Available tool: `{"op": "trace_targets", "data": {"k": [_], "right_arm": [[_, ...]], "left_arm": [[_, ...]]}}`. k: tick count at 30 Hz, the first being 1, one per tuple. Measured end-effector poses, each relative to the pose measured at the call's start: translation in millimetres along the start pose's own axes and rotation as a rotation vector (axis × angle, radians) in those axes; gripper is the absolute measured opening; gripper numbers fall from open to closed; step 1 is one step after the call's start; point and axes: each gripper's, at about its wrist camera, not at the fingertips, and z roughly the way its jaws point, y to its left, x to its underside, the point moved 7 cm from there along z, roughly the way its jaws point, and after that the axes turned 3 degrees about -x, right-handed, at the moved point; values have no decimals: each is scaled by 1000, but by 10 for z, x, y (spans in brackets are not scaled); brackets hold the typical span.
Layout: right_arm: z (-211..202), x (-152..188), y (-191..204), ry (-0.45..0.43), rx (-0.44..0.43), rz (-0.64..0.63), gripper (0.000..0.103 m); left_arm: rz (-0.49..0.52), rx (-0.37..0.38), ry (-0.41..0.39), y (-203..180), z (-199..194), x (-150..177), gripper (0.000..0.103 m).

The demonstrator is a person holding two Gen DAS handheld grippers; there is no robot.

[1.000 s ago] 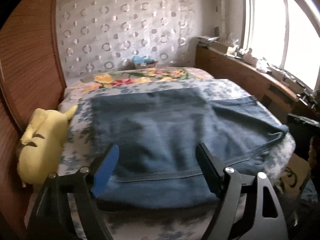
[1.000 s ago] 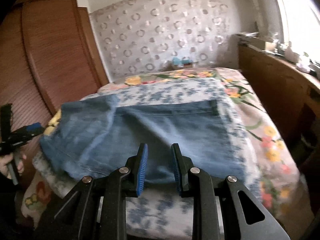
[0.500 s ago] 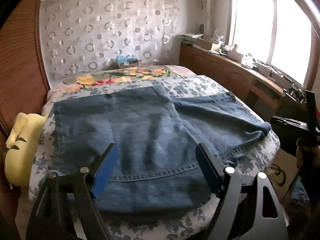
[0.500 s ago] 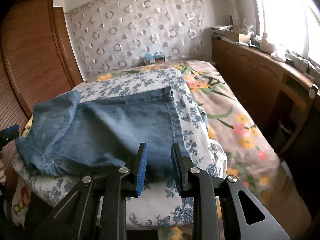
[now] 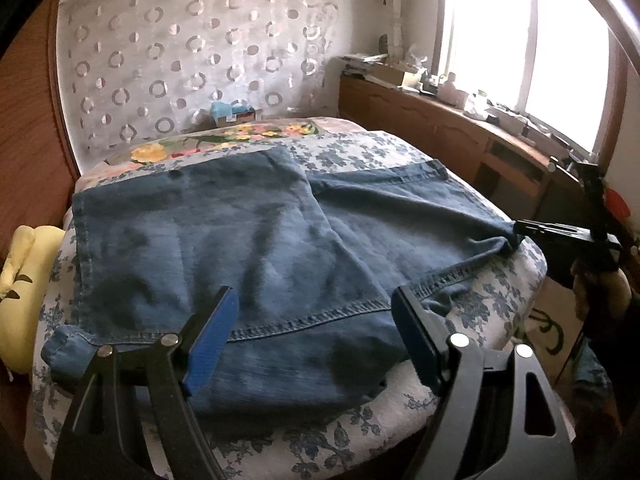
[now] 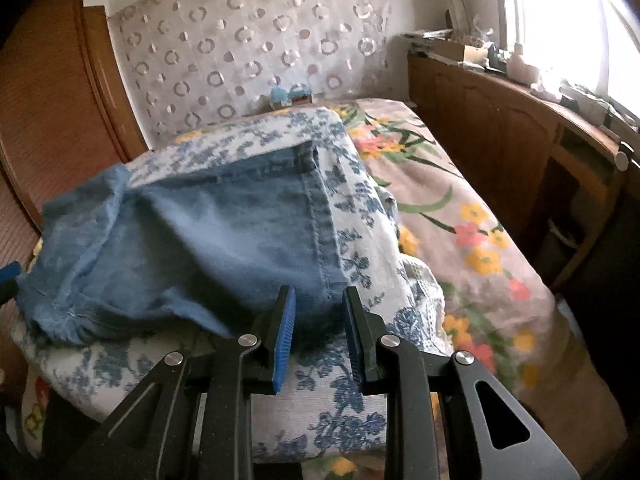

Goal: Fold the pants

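Observation:
Blue jeans (image 5: pixel 240 240) lie folded on a blue-flowered quilt (image 5: pixel 500 292) on the bed. My left gripper (image 5: pixel 314 300) hangs open and wide just above the stitched hem at the near edge, with nothing pressed between its pads. In the right wrist view the jeans (image 6: pixel 200 240) lie ahead and to the left. My right gripper (image 6: pixel 319 300) stands with a narrow gap, its tips just short of the near seamed corner, gripping nothing. The same right gripper (image 5: pixel 524 226) shows at the right of the left wrist view, beside the jeans' right corner, held by a hand (image 5: pixel 600 292).
A yellow plush toy (image 5: pixel 20 288) lies at the bed's left edge against a wooden wardrobe (image 6: pixel 52 100). A wooden sideboard (image 5: pixel 440 128) with clutter runs under the window on the right. A small box (image 5: pixel 234 114) sits at the headboard. A flowered bedspread (image 6: pixel 460 220) lies beside the quilt.
The left gripper has slid rightward along the near edge, so the plush toy sits farther left in its view. The right gripper has closed in on the jeans' corner. Neither gap has changed.

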Motion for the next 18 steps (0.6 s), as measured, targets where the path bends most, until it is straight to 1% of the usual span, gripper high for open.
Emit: {"op": "trace_targets", "data": {"k": [3,6,8,9,11,14,18], "right_arm": [[67,20,-47,16,13,3,25],[69,15,-78,7,15,4,25],[89,7,-98,5,9,5,37],[96,9,-104,9,11,-2,38],[105,18,-94,15,5,-15,39],[173,45,-89,41,32,-24,39],[182,32,-67,40,51,-45,39]], "left_arm": [[1,4,2,-13,-8,4,80],[1,5,2,-12,-14,9,80],[2,7,2,-20,-10,12,80],[4,8,3,-29,-7,14,80],[6,12,5,-43,-1,31,80],[10,14,7,-60,1,44,80],[12,12,6,-56,-13,33,80]]}}
